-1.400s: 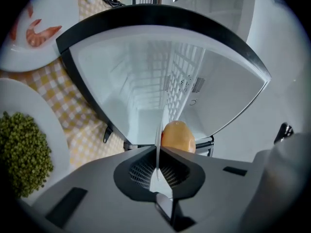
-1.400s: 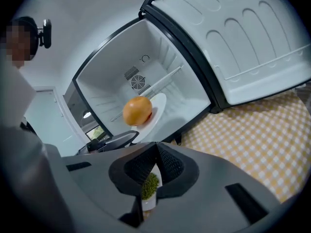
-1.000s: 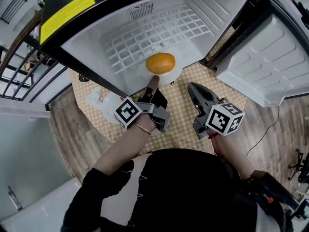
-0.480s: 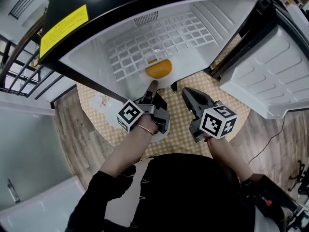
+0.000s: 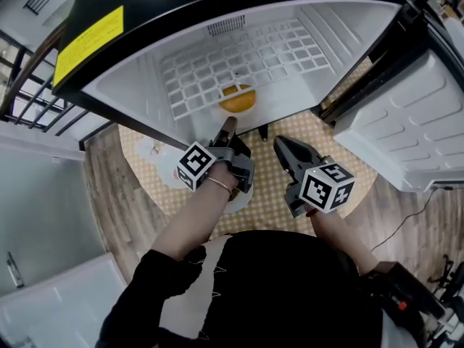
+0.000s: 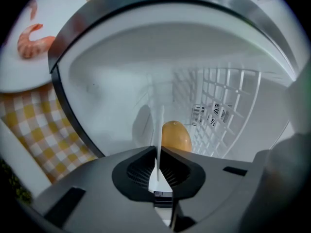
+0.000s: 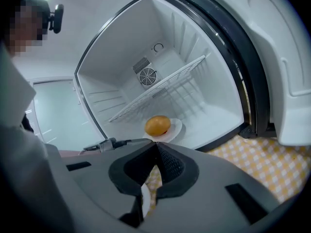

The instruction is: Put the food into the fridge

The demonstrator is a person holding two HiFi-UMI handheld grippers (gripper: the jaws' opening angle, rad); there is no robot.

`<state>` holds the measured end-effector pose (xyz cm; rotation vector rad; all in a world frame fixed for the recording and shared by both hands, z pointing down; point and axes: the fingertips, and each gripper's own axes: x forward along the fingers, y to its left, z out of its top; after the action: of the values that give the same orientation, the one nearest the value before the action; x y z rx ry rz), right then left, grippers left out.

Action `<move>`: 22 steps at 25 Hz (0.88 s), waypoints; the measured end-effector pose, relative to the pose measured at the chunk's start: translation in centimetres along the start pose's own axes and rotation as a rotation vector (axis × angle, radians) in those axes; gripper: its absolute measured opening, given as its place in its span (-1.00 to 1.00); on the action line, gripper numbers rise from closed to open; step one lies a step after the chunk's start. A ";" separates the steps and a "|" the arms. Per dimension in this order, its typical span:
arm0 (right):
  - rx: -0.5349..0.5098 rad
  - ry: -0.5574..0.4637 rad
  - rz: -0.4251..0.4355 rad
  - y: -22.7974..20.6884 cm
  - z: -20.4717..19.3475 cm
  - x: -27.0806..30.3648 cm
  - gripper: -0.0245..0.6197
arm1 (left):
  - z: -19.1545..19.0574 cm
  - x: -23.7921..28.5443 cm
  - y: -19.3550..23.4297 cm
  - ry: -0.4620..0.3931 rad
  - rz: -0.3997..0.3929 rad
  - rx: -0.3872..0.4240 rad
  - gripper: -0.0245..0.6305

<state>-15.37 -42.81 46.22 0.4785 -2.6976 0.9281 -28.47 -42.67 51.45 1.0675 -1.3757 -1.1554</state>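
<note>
Moved since a second ago: the plate (image 7: 176, 128) with the orange round food (image 5: 237, 98) now sits deeper in the fridge (image 5: 145, 71), off its front edge. My left gripper (image 5: 229, 124) has followed it in, and my right gripper (image 5: 281, 143) has barely shifted.
Left gripper: clamped on the plate's near rim, which shows as a thin white edge between the pads.
Right gripper: jaws together on nothing, over the checked table (image 5: 272, 169), just beside the left one and outside the fridge's front edge.
Task's thing: the food lies on its plate at the fridge floor, under the wire shelf (image 5: 254, 49), nearer the front edge than the back wall. I cannot tell whether the plate is fully set down.
Fridge contents: nothing else shows inside, the wire shelf is bare, and the door (image 5: 413, 122) stands open.
Table: a shrimp plate (image 6: 19, 76) carries one shrimp (image 6: 31, 40) by the fridge's front corner.
Risk, tilt: I hold only one rim, so a dip of my wrist could roll the round food off.
Risk, withdrawal: if I pull back before opening, the plate would drag over the front edge.
Risk, shelf: if I lift, the food may knock the wire shelf.
</note>
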 end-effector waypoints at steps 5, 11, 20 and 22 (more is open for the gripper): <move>-0.036 0.005 -0.003 -0.4 0.1 -0.4 -0.88 | 0.3 0.5 0.5 -0.038 0.011 -0.046 -0.86; -0.012 -0.007 -0.014 -1.3 0.2 -1.3 -0.88 | -0.1 1.2 0.4 -0.034 0.015 -0.039 -0.86; 0.002 -0.015 -0.012 -1.4 -0.1 -1.9 -0.88 | -0.7 1.8 0.6 -0.026 0.027 -0.028 -0.86; 0.007 -0.014 -0.009 -1.3 -0.2 -2.0 -0.88 | -0.7 2.0 0.5 -0.029 0.029 -0.032 -0.85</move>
<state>-13.01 -43.20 46.47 0.5000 -2.7037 0.9351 -27.97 -44.64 52.23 1.0084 -1.3865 -1.1717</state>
